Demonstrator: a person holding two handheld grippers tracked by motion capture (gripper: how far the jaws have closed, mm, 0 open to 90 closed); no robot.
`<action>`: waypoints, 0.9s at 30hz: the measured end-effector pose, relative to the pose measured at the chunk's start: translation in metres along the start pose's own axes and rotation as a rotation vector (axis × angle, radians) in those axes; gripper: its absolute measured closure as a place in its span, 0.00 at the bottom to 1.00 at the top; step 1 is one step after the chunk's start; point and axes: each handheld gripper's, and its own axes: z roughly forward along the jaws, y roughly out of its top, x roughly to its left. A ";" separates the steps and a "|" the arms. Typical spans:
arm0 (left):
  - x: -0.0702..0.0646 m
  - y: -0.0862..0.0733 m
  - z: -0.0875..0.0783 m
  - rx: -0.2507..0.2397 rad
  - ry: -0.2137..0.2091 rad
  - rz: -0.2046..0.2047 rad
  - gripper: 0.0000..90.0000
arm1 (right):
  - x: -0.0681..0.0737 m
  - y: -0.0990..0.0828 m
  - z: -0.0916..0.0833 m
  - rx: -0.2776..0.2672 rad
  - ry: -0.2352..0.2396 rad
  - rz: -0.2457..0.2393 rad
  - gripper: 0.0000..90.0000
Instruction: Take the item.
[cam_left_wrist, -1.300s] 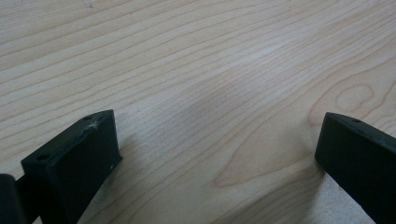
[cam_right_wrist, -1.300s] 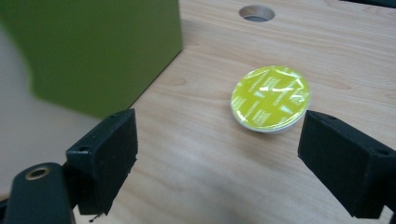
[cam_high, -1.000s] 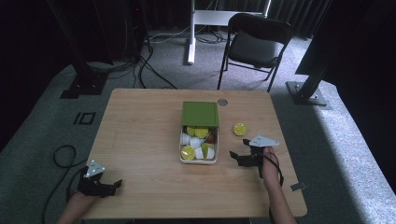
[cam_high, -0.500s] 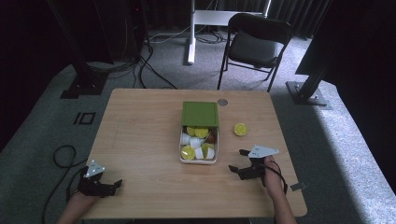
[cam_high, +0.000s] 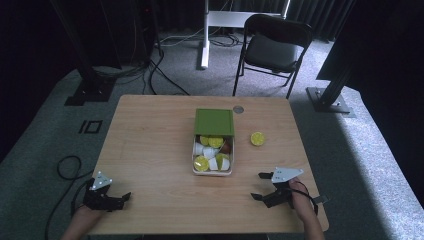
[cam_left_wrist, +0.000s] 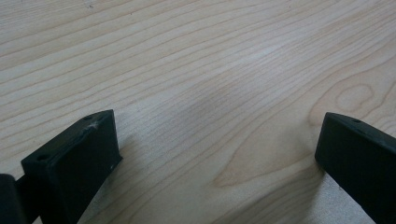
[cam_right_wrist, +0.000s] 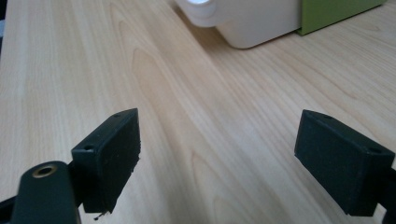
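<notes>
High view: box (cam_high: 213, 167) of cups mid-counter (cam_high: 150, 145), green lid (cam_high: 214, 122) slid back; right claw (cam_high: 264, 186) wide, empty, nearer, right of and nearer the person than the box; left claw (cam_high: 120, 200) far left. Left claw view: jaws wide over bare wood. Right claw view: box (cam_right_wrist: 254, 23) ahead, slightly right, well apart.

High view: overhead, looking forward-down on whole table (cam_high: 150, 150). 2 gripper views: low, close over wood; right one shares white box (cam_right_wrist: 252, 25) with high.

No text, label, brand, number or sign is readable on anything here.
</notes>
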 end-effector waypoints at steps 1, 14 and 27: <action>0.000 0.000 0.000 0.000 0.000 0.000 0.01 | 0.001 -0.001 -0.001 0.004 0.005 -0.001 0.16; 0.000 0.000 0.000 0.000 0.000 0.000 0.01 | 0.005 -0.019 -0.020 0.048 -0.020 -0.003 0.16; 0.000 0.000 0.000 0.000 0.000 0.000 0.01 | 0.011 -0.032 -0.022 0.059 0.007 0.002 0.15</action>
